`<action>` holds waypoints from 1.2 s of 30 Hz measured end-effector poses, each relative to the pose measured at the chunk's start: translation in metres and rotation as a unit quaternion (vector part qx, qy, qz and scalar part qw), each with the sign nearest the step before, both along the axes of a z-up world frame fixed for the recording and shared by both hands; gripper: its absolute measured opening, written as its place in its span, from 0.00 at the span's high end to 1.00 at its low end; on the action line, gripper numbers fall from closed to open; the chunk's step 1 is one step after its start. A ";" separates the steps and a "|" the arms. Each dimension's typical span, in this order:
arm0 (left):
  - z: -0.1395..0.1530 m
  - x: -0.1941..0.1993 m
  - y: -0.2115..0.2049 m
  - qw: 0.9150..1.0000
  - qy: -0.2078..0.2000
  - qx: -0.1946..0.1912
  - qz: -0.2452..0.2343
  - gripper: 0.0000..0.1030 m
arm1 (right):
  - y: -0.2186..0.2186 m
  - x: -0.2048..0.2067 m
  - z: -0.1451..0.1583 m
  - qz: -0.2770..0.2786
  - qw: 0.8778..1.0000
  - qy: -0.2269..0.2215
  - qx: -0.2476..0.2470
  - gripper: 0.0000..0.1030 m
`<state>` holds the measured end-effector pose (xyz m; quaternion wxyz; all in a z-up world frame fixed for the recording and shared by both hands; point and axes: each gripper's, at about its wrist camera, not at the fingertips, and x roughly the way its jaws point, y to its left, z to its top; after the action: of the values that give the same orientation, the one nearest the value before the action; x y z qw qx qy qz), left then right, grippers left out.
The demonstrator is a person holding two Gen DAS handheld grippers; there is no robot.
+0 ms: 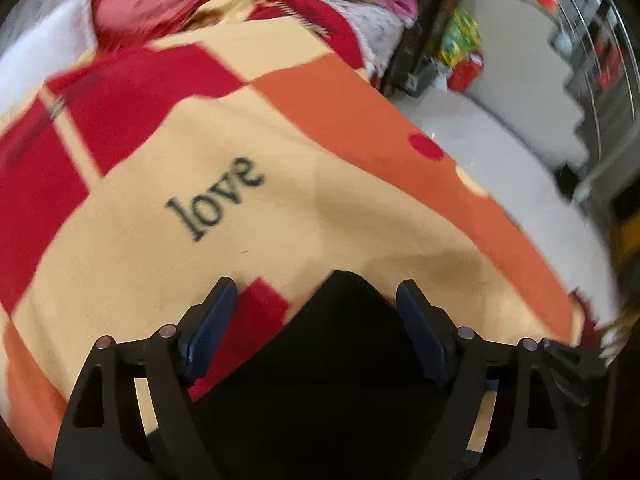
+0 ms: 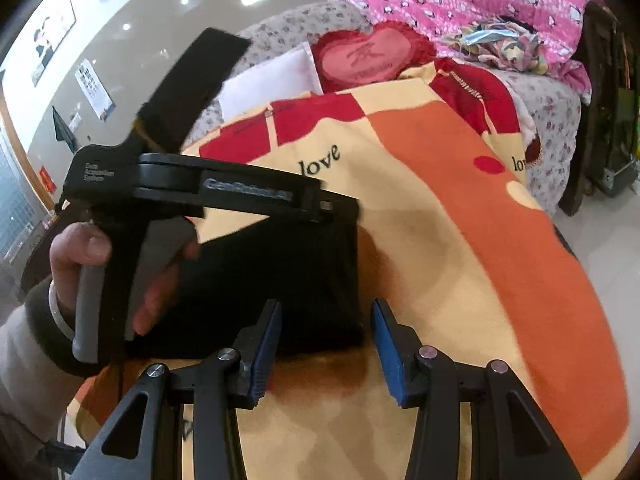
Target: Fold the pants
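The black pants (image 2: pixel 280 280) lie folded into a compact rectangle on a yellow, red and orange blanket (image 2: pixel 460 240). In the left wrist view a corner of the pants (image 1: pixel 340 340) lies between the open fingers of my left gripper (image 1: pixel 316 296), just below them. My right gripper (image 2: pixel 326 312) is open and empty, just above the near right corner of the folded pants. The right wrist view also shows the left gripper's body (image 2: pixel 224 192), held by a hand over the far edge of the pants.
The blanket with the word "love" (image 1: pixel 216 200) covers a bed. A red heart cushion (image 2: pixel 368 58), a white pillow (image 2: pixel 272 84) and pink bedding (image 2: pixel 500 12) lie at the far end. White floor (image 1: pixel 500 152) and shelving are to the right.
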<state>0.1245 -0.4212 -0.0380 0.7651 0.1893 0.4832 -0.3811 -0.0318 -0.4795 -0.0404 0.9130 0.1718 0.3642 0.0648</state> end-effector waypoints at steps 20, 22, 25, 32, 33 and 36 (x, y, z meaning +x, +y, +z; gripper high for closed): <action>0.114 -0.011 0.205 0.982 -0.026 -0.131 0.134 0.79 | 0.131 0.021 0.078 0.184 0.979 -0.078 0.044 0.96; 0.101 -0.015 0.237 0.978 -0.020 -0.125 0.165 0.79 | 0.167 0.030 0.064 0.218 0.973 -0.061 0.045 0.96; 0.070 -0.014 0.271 0.971 -0.001 -0.096 0.221 0.79 | 0.216 0.048 0.029 0.262 0.964 -0.018 0.042 0.96; 0.043 -0.030 0.297 0.961 0.039 -0.117 0.246 0.76 | 0.199 0.005 0.046 0.305 0.951 -0.011 0.045 0.95; 0.042 -0.034 0.291 0.962 0.039 -0.124 0.241 0.67 | 0.177 -0.007 0.059 0.289 0.956 -0.033 0.038 0.94; 0.039 -0.043 0.281 0.964 0.052 -0.131 0.227 0.49 | 0.122 -0.025 0.078 0.199 0.978 -0.062 0.008 0.87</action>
<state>0.0810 -0.1405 0.0007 0.8237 -0.0469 0.4983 -0.2665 -0.0573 -0.3579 0.0372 0.9014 0.0989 0.3329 0.2587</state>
